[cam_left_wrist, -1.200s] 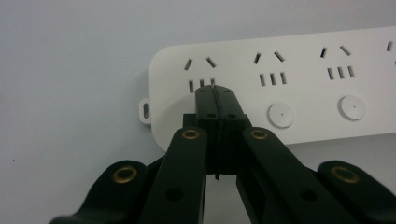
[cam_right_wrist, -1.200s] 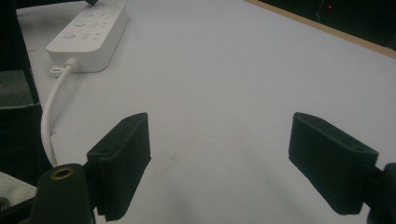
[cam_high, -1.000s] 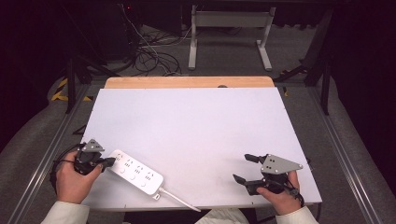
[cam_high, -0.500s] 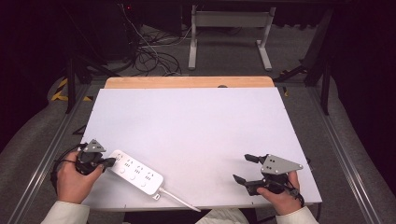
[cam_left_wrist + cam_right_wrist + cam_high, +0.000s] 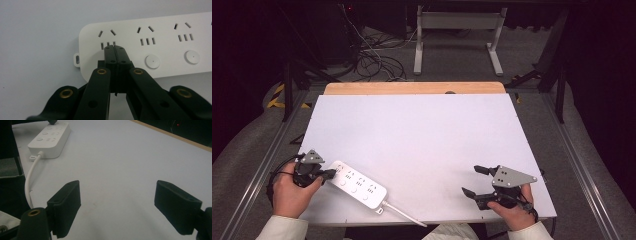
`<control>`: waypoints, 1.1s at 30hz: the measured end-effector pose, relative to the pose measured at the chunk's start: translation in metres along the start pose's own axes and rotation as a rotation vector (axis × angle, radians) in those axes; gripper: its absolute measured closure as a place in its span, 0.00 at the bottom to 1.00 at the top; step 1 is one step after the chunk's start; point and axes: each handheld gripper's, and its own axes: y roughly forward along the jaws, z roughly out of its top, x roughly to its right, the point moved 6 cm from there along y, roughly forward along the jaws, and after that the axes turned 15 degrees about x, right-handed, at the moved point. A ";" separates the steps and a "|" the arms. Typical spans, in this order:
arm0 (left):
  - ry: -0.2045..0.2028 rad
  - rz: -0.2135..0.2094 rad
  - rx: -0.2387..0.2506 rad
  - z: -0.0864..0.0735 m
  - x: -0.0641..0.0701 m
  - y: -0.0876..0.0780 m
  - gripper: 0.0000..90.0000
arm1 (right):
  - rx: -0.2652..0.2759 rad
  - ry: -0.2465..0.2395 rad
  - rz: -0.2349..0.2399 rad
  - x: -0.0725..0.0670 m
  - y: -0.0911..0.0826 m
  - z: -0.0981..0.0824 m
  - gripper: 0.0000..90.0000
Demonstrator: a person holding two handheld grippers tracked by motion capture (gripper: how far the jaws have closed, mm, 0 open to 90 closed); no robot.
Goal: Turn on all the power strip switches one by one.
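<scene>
Left claw point(image 5: 115, 53) pressed together, tips on white power strip point(image 5: 358, 184), long axis diagonal, cable end toward the table's near edge.

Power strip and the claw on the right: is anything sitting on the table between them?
Nothing. In the high view, only bare white table lies between the power strip and the open right gripper.
</scene>
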 end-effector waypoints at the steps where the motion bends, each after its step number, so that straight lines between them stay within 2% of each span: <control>1: 0.002 -0.001 -0.002 0.000 0.000 0.000 1.00 | 0.000 0.000 0.000 0.000 0.000 0.000 0.24; 2: 0.005 0.006 0.001 0.000 0.000 0.000 1.00 | 0.000 -0.001 0.000 0.000 0.000 0.000 0.24; 4: 0.001 -0.010 0.022 0.000 0.001 0.002 1.00 | -0.001 0.001 0.000 0.000 0.000 0.000 0.24; 6: -0.009 -0.011 0.020 0.000 0.001 0.002 1.00 | 0.002 -0.002 0.000 0.000 0.000 0.001 0.24; 7: 0.000 0.006 0.014 0.001 0.004 0.003 1.00 | 0.003 -0.003 0.001 0.000 -0.001 0.001 0.24; 9: -0.006 0.009 0.015 0.000 0.003 0.003 1.00 | 0.004 -0.003 0.001 -0.001 0.000 0.001 0.24; 13: -0.037 0.005 0.027 -0.002 0.001 0.002 1.00 | 0.005 -0.001 0.002 -0.001 -0.001 0.001 0.24; 16: -0.044 0.002 0.036 -0.003 0.000 0.002 1.00 | 0.006 -0.001 0.004 -0.002 -0.001 0.001 0.24; 18: -0.020 0.014 0.036 -0.002 0.002 0.002 1.00 | 0.007 -0.002 0.005 -0.003 -0.002 0.001 0.24; 20: 0.029 0.043 0.045 -0.001 0.005 0.003 1.00 | 0.009 -0.002 0.005 -0.003 -0.002 0.001 0.24; 21: 0.007 0.041 0.065 -0.001 0.006 0.003 1.00 | 0.009 0.000 0.003 -0.003 -0.002 0.001 0.24; 22: 0.001 0.031 0.085 0.000 0.005 0.002 1.00 | 0.011 0.000 0.003 -0.002 -0.002 0.001 0.24; 23: 0.009 0.028 0.085 0.001 0.006 0.000 1.00 | 0.010 -0.001 0.003 -0.002 -0.002 0.001 0.24; 24: 0.022 0.033 0.106 0.004 0.007 -0.002 1.00 | 0.010 -0.003 0.003 -0.002 -0.001 0.001 0.24; 25: 0.014 0.012 0.130 0.006 0.010 -0.004 1.00 | 0.008 -0.003 0.003 -0.001 -0.001 0.001 0.24; 27: 0.026 -0.013 0.143 0.011 0.018 -0.007 1.00 | 0.005 0.000 0.004 -0.001 0.000 0.000 0.24; 29: 0.043 -0.051 0.132 0.012 0.026 -0.009 1.00 | 0.001 0.001 0.005 -0.001 0.001 -0.001 0.24; 30: 0.036 -0.073 0.123 0.012 0.030 -0.009 1.00 | -0.002 0.000 0.006 -0.001 0.002 -0.001 0.24; 33: 0.036 -0.098 0.104 0.008 0.036 -0.007 1.00 | -0.004 -0.001 0.012 -0.003 0.002 -0.002 0.24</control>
